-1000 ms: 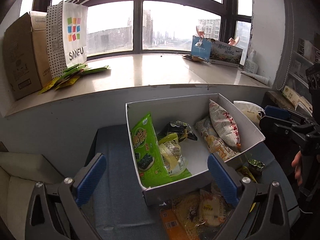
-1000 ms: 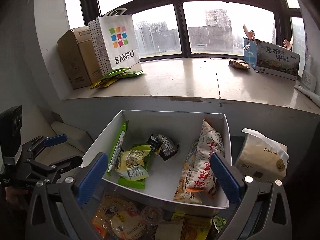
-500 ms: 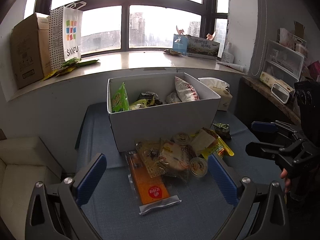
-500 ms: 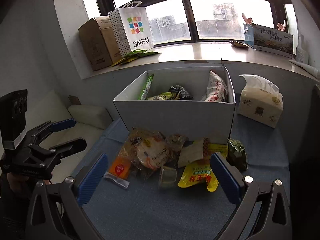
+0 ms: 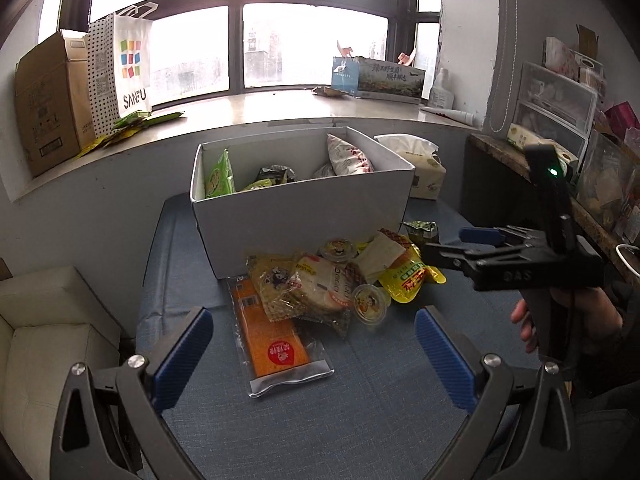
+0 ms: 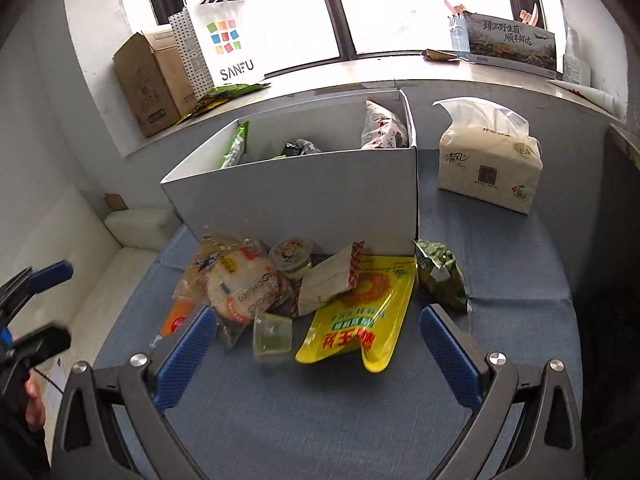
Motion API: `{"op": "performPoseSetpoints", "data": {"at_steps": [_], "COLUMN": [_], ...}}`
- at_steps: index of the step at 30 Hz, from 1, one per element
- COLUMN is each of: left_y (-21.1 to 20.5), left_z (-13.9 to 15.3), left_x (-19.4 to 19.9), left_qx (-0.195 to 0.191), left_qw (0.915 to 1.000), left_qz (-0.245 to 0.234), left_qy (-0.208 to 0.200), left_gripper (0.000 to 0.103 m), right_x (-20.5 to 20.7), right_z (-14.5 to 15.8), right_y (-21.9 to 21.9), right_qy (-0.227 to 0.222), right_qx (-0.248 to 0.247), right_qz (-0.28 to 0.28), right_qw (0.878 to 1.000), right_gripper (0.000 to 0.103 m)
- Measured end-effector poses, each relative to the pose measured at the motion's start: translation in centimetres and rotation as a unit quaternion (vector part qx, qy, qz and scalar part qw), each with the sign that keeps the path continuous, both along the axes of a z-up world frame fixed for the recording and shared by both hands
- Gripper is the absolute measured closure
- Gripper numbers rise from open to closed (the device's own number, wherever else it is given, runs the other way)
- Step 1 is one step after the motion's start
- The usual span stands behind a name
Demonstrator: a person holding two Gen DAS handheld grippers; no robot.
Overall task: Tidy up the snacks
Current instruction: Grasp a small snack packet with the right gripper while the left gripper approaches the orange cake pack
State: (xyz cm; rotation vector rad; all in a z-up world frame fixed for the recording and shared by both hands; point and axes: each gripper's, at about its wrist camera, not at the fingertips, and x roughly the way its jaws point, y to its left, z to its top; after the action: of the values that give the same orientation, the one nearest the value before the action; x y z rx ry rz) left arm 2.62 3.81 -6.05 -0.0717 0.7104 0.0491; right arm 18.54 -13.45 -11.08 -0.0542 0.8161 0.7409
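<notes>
Snacks [image 5: 320, 284] lie piled on a blue table [image 5: 360, 420], touching the front wall of a white box [image 5: 304, 220] that holds more packets. Left tool [image 5: 312, 352] and right tool [image 6: 316, 344] hover above, both spread wide and empty.
</notes>
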Motion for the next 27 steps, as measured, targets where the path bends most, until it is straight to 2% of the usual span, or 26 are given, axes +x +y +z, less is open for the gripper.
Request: {"op": "performPoseSetpoints", "data": {"at_steps": [6,9,11,13,14,15,16,17,20,22,27], "left_y": [0.6,1.1,1.4,1.6,1.7,1.8,1.9,1.9,2.1,2.3,3.4], "left_z": [-0.6,-1.1,-1.4,-1.6,-1.7,-1.8,-1.9,-1.9,-2.0,-2.1,-3.4], "left_x": [-0.1,-0.2,-0.3,-0.4,-0.5,-0.5,-0.5,-0.5,-0.6,-0.6,0.1], "left_qx": [0.002,0.002,0.001,0.002,0.001,0.001,0.000,0.001,0.002,-0.003,-0.024], "left_qw": [0.9999,0.9998,0.9998,0.9997,0.9996,0.9996,0.9996,0.9996,0.9996,0.9996,0.9984], "left_qz": [0.008,0.015,0.016,0.020,0.021,0.021,0.022,0.023,0.024,0.024,0.035], "left_qy": [0.006,0.011,0.015,0.016,0.017,0.017,0.018,0.018,0.017,0.017,0.036], "left_gripper": [0.000,0.000,0.000,0.000,0.000,0.000,0.000,0.000,0.000,0.000,0.000], "right_x": [5.1,6.0,6.5,6.9,6.7,6.7,6.8,6.8,5.7,5.0,1.6], "right_z": [-2.8,-4.0,-4.9,-5.7,-5.6,-5.7,-5.7,-5.6,-4.9,-4.1,-1.1], "right_y": [3.7,5.3,5.9,6.3,6.5,6.7,6.8,6.8,7.1,7.0,5.6], "right_qy": [0.042,0.034,0.045,0.056,0.042,0.040,0.055,0.064,0.038,0.033,-0.025], "right_qx": [-0.023,-0.053,-0.064,-0.075,-0.087,-0.088,-0.076,-0.067,-0.076,-0.063,-0.056], "right_qz": [0.008,0.016,0.020,0.019,0.016,0.025,0.037,0.038,0.053,0.059,0.067], "right_qw": [0.999,0.998,0.997,0.995,0.995,0.995,0.995,0.995,0.995,0.996,0.996], "right_gripper": [0.000,0.000,0.001,0.020,0.031,0.059,0.066,0.068,0.076,0.082,0.082]}}
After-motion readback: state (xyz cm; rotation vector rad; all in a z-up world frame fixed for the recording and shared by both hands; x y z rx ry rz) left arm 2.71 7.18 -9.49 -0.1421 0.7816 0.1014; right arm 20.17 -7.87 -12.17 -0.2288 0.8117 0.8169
